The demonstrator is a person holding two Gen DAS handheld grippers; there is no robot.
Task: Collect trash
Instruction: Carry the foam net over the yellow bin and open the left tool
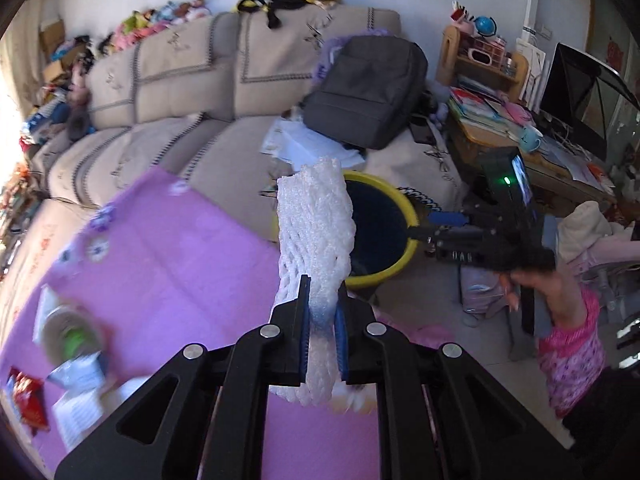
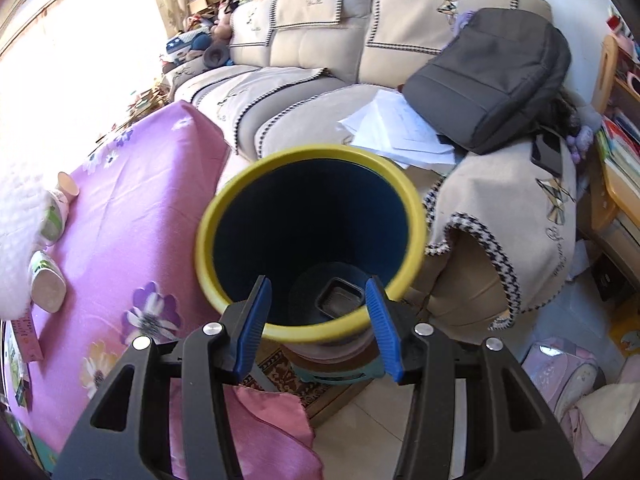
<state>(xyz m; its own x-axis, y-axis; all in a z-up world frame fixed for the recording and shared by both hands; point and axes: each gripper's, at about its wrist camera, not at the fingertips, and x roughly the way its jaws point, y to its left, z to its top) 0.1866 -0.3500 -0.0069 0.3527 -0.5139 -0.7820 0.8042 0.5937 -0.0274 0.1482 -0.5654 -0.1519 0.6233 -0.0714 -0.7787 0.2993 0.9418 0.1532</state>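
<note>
On the left, cups (image 2: 50,236) and wrappers (image 1: 28,402) are seen lying on the purple-covered surface (image 1: 168,264). A white foam net (image 1: 316,236) is pinched between the closed blue pads of the left hand-held gripper (image 1: 323,322) and held upright above the surface's edge, near the yellow-rimmed bin (image 2: 310,248). The right hand-held gripper (image 2: 318,328) is held wide open and empty, just above the bin's near rim.

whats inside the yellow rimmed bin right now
In the right wrist view the bin has a dark blue inner wall, and one dark square container lies on its floor. The near rim and the right gripper cover the nearest bottom strip.
</note>
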